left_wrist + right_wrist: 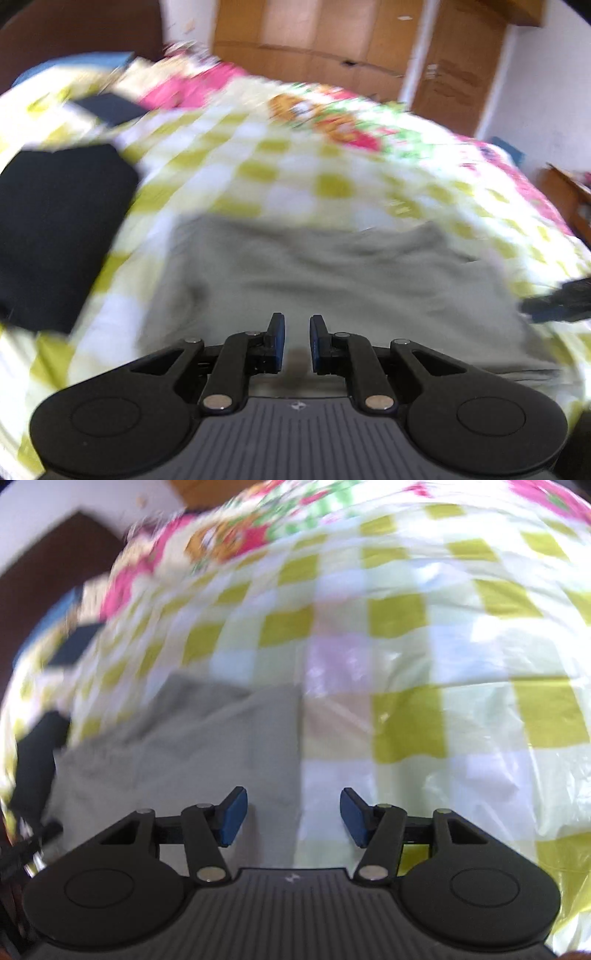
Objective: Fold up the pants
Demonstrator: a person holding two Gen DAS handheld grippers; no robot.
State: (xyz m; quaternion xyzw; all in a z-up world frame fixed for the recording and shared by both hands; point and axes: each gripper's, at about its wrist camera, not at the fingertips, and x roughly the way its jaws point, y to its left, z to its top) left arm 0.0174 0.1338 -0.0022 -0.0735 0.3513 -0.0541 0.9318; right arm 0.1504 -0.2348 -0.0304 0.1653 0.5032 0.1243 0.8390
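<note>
Both views come through smeared with motion blur, over a bed [295, 173] dressed in a glossy cover of yellow-green and white checks, with a bright pink and orange cartoon print beyond the left gripper [294, 341]. That gripper hangs over the grey pants [314, 273], which lie as a flat folded slab straight ahead of and beneath its blue-padded fingers [277, 343]; its jaws stand a narrow gap apart, with nothing pinched between them. To its left sits a black folded garment [62, 229], and further off on the same side a smaller dark folded piece [110, 107]. Past the bed rises a wooden wardrobe [314, 44], white wall to its right, a dark headboard in the far left corner. Over to the right gripper [293, 821]: jaws spread wide and empty, straddling the right-hand edge of the pants [184, 746], so grey cloth lies ahead to its left and bare checked cover [424, 646] ahead to its right. The sheen on that cover catches the light. A black shape at the left view's right edge is too blurred to name.
</note>
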